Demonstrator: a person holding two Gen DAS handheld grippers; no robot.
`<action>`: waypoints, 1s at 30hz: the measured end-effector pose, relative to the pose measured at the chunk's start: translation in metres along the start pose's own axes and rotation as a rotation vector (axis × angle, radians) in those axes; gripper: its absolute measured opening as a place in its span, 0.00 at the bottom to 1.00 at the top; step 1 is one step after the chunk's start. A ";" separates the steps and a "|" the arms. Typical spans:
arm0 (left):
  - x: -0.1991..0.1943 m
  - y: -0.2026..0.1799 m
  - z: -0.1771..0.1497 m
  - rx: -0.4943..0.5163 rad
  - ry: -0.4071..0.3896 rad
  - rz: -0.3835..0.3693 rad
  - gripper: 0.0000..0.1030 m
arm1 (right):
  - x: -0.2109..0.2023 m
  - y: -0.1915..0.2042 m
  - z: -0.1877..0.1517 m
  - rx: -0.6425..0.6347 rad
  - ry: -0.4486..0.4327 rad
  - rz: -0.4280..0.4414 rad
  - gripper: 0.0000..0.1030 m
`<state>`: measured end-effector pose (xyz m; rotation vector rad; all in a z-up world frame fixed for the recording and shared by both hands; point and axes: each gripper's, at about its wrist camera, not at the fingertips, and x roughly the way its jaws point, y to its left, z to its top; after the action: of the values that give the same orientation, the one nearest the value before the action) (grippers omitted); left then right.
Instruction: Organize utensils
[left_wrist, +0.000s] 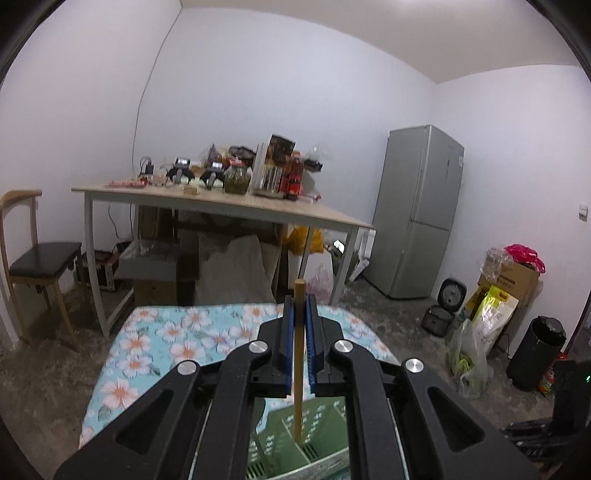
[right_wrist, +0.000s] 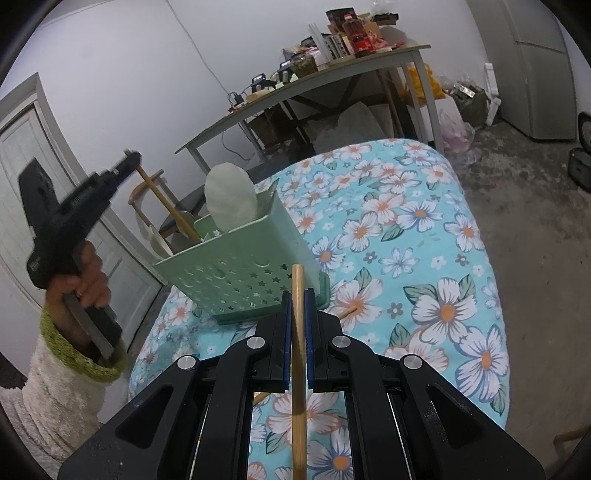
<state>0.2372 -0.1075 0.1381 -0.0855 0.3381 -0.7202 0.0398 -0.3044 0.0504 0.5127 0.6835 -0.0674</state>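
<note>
In the left wrist view my left gripper (left_wrist: 299, 306) is shut on a thin wooden stick (left_wrist: 297, 369). The stick stands upright, its lower end inside a compartment of the green utensil caddy (left_wrist: 325, 424) below. The right wrist view shows the same perforated green caddy (right_wrist: 236, 273) on the floral cloth (right_wrist: 406, 229), holding a pale ladle (right_wrist: 231, 195) and a white spoon (right_wrist: 159, 236). A hand holds the left gripper (right_wrist: 130, 157) above the caddy's left side. My right gripper (right_wrist: 298, 295) is shut on another wooden stick (right_wrist: 297, 406), in front of the caddy.
Another stick's tip (right_wrist: 349, 312) lies on the cloth by the caddy's base. Beyond the cloth stand a cluttered table (left_wrist: 221, 206), a chair (left_wrist: 40, 258) at the left and a fridge (left_wrist: 417, 214) at the right. Bags and a black bin (left_wrist: 535, 354) line the right wall.
</note>
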 end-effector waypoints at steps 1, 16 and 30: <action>0.001 0.001 -0.003 -0.002 0.011 0.002 0.05 | -0.001 0.001 0.000 -0.002 -0.002 0.003 0.04; -0.006 0.007 -0.013 -0.028 0.068 0.025 0.20 | -0.020 0.021 0.021 -0.059 -0.065 0.051 0.04; -0.052 0.008 -0.011 -0.080 0.013 0.051 0.35 | -0.027 0.068 0.075 -0.157 -0.172 0.213 0.04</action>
<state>0.2023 -0.0667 0.1407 -0.1469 0.3806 -0.6573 0.0781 -0.2830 0.1452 0.4210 0.4593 0.1399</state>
